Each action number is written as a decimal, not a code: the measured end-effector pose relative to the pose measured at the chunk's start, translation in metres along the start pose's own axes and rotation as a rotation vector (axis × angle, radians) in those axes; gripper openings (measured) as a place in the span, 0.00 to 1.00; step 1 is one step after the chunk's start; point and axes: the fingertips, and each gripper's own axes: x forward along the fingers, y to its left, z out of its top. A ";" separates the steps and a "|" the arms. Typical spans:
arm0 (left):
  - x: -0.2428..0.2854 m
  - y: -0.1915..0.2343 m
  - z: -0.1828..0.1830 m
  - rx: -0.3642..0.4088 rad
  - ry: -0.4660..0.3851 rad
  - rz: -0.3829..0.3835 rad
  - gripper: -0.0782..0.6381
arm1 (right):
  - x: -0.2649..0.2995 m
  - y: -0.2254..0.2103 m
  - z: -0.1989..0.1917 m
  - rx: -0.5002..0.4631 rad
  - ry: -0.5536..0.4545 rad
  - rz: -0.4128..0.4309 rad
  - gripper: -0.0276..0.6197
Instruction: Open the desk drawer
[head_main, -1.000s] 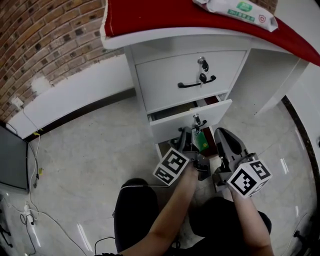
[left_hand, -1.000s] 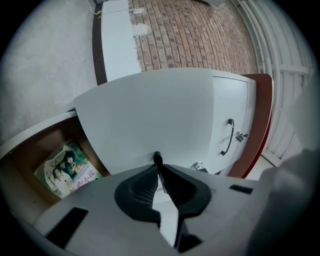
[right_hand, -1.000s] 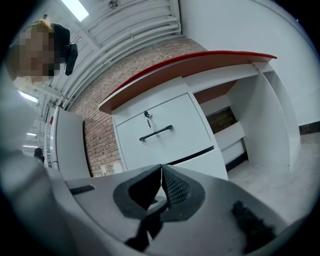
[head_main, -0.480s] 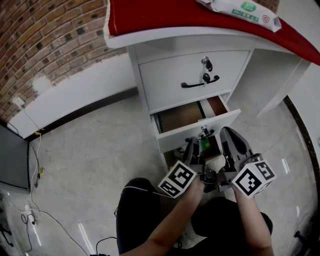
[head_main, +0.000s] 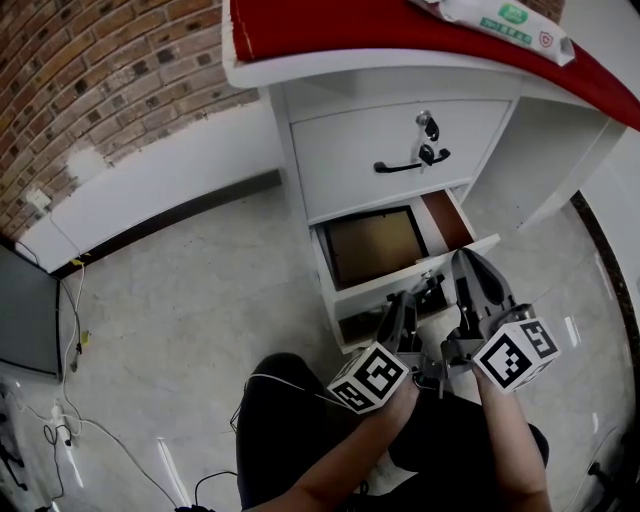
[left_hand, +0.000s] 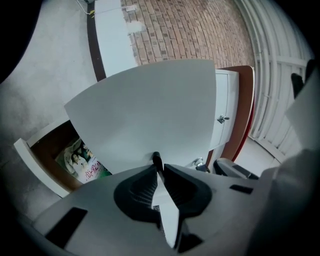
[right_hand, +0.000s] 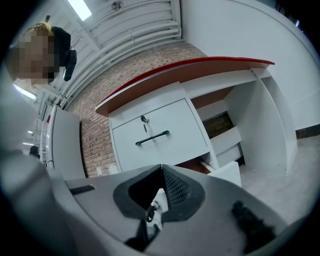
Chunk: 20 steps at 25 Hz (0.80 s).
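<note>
The open drawer's (head_main: 385, 288) handle (left_hand: 156, 159) is pinched by the left tool (head_main: 405, 298), whose jaws were just opening a little. The right tool (head_main: 462, 262) is shut nearby. A brown bottom (head_main: 375, 245) is seen inside.

A red brick wall (head_main: 90, 70) fills the far left, with a white ledge (head_main: 150, 190) and dark skirting (head_main: 180, 215) along its foot. The floor (head_main: 170, 300) is pale glossy tile that catches streaks of light. White cables (head_main: 60, 420) trail at the near left below a dark panel (head_main: 25, 320). A white desk (head_main: 540, 150) with a red top stands at the far right.
</note>
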 end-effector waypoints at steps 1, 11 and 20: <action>0.000 0.001 -0.001 0.010 0.003 -0.004 0.18 | 0.000 0.000 -0.001 -0.004 0.005 -0.002 0.06; -0.005 0.020 -0.013 0.074 0.021 0.054 0.19 | -0.003 -0.007 -0.009 0.014 0.015 -0.016 0.06; -0.009 0.006 -0.020 0.201 0.124 0.037 0.27 | 0.005 -0.003 -0.015 0.006 0.032 0.020 0.06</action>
